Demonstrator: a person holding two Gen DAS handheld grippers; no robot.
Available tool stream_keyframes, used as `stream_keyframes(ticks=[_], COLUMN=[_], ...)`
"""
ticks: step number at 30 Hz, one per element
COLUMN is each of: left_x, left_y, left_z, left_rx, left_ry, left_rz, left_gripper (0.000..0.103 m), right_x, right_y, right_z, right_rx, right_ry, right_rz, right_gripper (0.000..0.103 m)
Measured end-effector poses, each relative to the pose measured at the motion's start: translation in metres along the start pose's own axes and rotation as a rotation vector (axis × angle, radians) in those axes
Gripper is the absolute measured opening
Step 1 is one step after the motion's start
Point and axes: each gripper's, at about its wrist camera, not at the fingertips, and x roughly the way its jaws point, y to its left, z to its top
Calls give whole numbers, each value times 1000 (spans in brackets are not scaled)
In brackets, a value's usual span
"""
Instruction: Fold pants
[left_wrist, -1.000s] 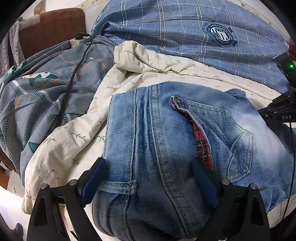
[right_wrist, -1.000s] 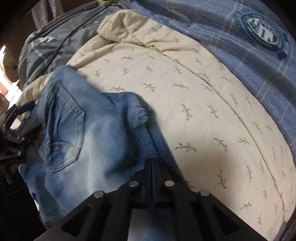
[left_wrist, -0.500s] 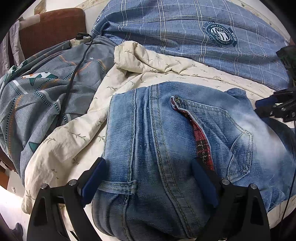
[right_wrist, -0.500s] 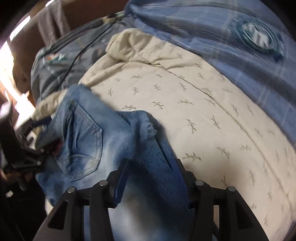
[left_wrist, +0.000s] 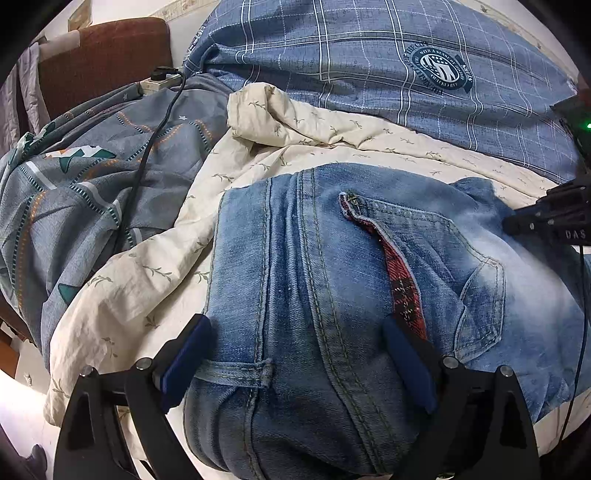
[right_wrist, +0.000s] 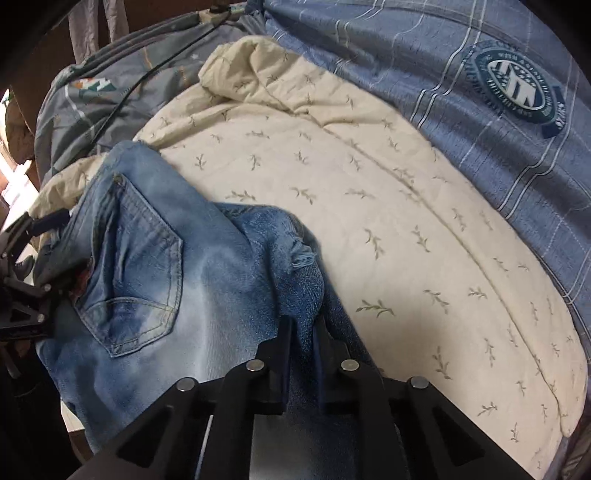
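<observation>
Blue jeans (left_wrist: 332, 288) lie on a cream leaf-print quilt (left_wrist: 155, 266), back pocket up, with a red plaid lining showing at the pocket edge. My left gripper (left_wrist: 295, 350) is open, its blue-padded fingers straddling the waistband end. My right gripper (right_wrist: 303, 332) is shut on a fold of the jeans' denim (right_wrist: 306, 288) at the other end of the jeans (right_wrist: 147, 266). The right gripper shows at the right edge of the left wrist view (left_wrist: 554, 221); the left gripper shows at the left edge of the right wrist view (right_wrist: 26, 266).
A blue plaid duvet (left_wrist: 369, 74) with a round crest lies behind the quilt (right_wrist: 369, 184). A grey patterned blanket (left_wrist: 92, 177) with a black cable (left_wrist: 147, 147) and a power strip (left_wrist: 159, 81) lies to the left. A brown headboard (left_wrist: 103, 59) stands behind.
My right gripper opened half a second ago and has now shut again on a fold of denim. The left gripper has not moved.
</observation>
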Motion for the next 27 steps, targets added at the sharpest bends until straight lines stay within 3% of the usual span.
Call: stream_keyframes(ticks=[4,5,6,7,9,11,15,17,19,20,22,23,27], left_x=[-1,-1,0,0,-1,-4,-28,-43,-38,-22,3,2,-19], left_y=[-2,-1,0,0,0,1,0,-8,-24,-32,-39,-38,-36], left_z=[-1,-1,-1,-1,0,1,5,7,7,4,-4,-4,7], left_rx=[11,10,7,6,6,1,-20,3,56,84,116,107,36], left_ry=[-6,-5,-4,-4,-3,-9,-90,-132,-83,-6,103,81,27], left_rz=[9,8,5,4,5,4,-18,-80,-145,-142,-100,-99,-119], left_gripper=[94,94,94,94,94,94,94,94,94,94,96,96,96], right_x=[15,11,5,-5,-35,-69,-122,-127,-115,-109,-120,-136,-190], right_y=[-13,-14,-16,-20,-34,-51,-73,-86,-117,-136,-157,-159,-136], right_z=[-9,-11,-13,-17,-37,-71,-175,-223,-269,-292,-320,-330,-355], right_rx=[84,87,111,148,270,439,808,933,1062,1146,1267,1317,1318], right_ry=[-16,-34,-33,-51,-125,-193,-329,-359,-306,-267,-369,-405,-547], right_rz=[13,0,-16,-32,-47,7,164,174,132,91,192,173,169], right_gripper=[21,34,58,67,69,69,70,74,74,72,71,71,76])
